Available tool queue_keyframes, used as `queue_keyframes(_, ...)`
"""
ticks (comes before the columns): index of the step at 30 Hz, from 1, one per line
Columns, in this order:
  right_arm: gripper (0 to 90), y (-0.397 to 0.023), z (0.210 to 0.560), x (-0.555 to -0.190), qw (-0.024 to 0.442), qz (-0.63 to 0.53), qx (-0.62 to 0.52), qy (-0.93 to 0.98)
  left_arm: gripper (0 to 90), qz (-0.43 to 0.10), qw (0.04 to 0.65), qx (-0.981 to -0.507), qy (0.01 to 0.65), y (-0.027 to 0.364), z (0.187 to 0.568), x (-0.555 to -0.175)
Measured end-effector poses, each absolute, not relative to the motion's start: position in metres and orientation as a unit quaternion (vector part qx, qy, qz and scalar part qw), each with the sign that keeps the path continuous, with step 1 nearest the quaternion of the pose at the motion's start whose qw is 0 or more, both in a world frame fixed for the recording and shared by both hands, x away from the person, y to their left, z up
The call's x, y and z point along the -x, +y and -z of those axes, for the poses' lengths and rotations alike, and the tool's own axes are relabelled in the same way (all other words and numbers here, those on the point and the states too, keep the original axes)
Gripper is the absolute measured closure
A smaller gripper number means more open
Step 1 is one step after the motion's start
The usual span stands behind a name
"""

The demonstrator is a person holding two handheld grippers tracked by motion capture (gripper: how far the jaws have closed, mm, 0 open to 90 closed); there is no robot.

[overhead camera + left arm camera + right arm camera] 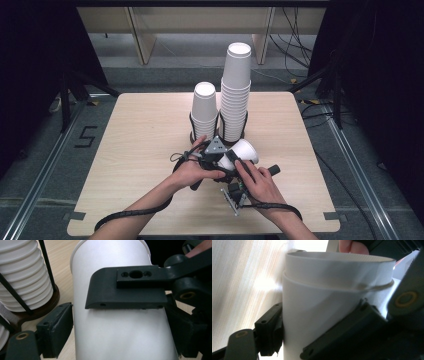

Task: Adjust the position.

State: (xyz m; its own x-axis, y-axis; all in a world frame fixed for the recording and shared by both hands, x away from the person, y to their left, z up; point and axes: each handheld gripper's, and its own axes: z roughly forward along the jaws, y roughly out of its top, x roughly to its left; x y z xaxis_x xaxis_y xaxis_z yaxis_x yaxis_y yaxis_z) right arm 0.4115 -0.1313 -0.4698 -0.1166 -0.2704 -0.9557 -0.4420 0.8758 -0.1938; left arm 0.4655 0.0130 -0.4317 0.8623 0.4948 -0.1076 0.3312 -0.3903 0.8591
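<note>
Two nested white paper cups (244,151) lie on their side at the middle of the table, just in front of the stacks. In the right gripper view the inner cup (337,265) sticks out of the outer cup (312,307). My left gripper (120,327) grips the cup wall from both sides, its left pad (60,325) against the paper. My right gripper (234,167) is shut on the same cups; one of its fingers (125,290) crosses the cup in the left gripper view. Both hands sit close together behind the cups.
A short stack of cups (204,112) and a taller stack (235,95) stand upright in black wire holders just beyond the grippers. The holder's round base (37,312) is close at the left gripper's left. The wooden table (140,150) has bare surface on both sides.
</note>
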Motion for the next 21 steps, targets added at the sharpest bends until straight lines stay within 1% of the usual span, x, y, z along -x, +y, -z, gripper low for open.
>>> queue_keyframes(6, 19.3, -0.1319, 0.4686, -0.4110, 0.619, -0.062, 0.246, 0.743, 17.9, -0.088, 0.492, -0.832, 0.241, 0.0135, 0.4311, -0.4648)
queue_keyframes(17, 18.3, -0.1313, 0.4667, -0.4125, 0.615, -0.059, 0.262, 0.741, 19.4, -0.090, 0.494, -0.833, 0.232, 0.0158, 0.4300, -0.4638)
queue_keyframes(21, 17.9, -0.1316, 0.4662, -0.4129, 0.613, -0.057, 0.267, 0.742, 20.0, -0.098, 0.496, -0.831, 0.231, 0.0163, 0.4310, -0.4630)
